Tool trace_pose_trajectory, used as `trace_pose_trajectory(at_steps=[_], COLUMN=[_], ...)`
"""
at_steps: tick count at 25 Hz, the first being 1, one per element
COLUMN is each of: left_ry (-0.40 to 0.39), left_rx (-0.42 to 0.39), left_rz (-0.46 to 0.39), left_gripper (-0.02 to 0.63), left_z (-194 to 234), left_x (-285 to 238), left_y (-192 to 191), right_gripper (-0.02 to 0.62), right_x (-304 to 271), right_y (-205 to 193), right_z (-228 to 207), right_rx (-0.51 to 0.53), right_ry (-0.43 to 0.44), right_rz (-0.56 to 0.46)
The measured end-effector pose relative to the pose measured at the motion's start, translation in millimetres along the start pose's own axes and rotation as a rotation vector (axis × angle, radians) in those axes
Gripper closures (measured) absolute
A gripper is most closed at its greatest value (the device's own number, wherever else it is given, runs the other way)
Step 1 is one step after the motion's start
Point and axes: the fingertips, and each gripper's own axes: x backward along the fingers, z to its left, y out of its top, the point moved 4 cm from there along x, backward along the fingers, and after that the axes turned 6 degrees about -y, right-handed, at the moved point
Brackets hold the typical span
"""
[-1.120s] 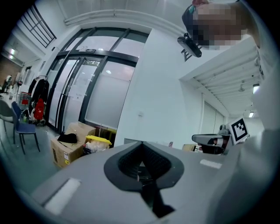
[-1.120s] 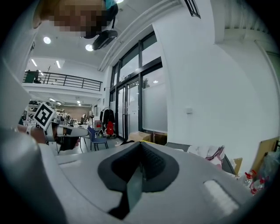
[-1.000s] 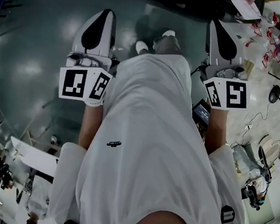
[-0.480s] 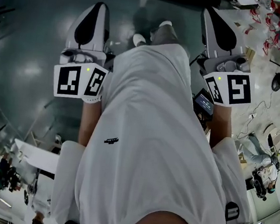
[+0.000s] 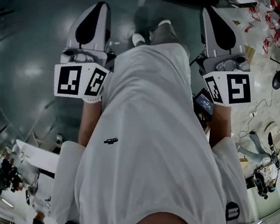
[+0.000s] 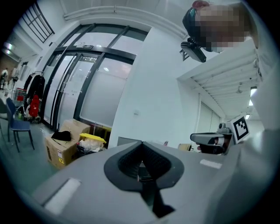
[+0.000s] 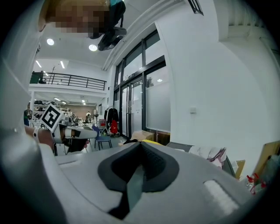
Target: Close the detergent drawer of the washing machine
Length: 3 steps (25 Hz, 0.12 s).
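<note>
1. Washing machine and detergent drawer: not shown in any view
2. Left gripper: pointed away from the body, jaws together, nothing between them
3. Right gripper: same pose, jaws together, nothing between them

Your white top and the two grey grippers with their marker cubes

You wear a loose white short-sleeved shirt with a small dark logo on the front, wide sleeves ending above the elbow, grey trousers and light-toed shoes at the far end. A dark buckle sits on a strap at your near right. Your left gripper and right gripper have smooth pale-grey shells, each with a black teardrop-shaped recess lined with ribbed pads. Each carries a white marker cube, the left cube and the right cube, printed with black square patterns.
</note>
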Motion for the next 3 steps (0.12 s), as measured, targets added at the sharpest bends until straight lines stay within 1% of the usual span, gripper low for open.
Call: trace_pose_trajectory(at_steps=[3], left_ry=[-0.006], left_rx=[0.004], left_rz=[0.004], left_gripper=[0.588], left_z=[-3.9], left_x=[-2.3], left_y=[-1.6], right_gripper=[0.601], right_x=[2.1], right_y=[0.5], right_z=[-2.9], right_rx=[0.0], right_ry=[-0.004], right_rz=[-0.001])
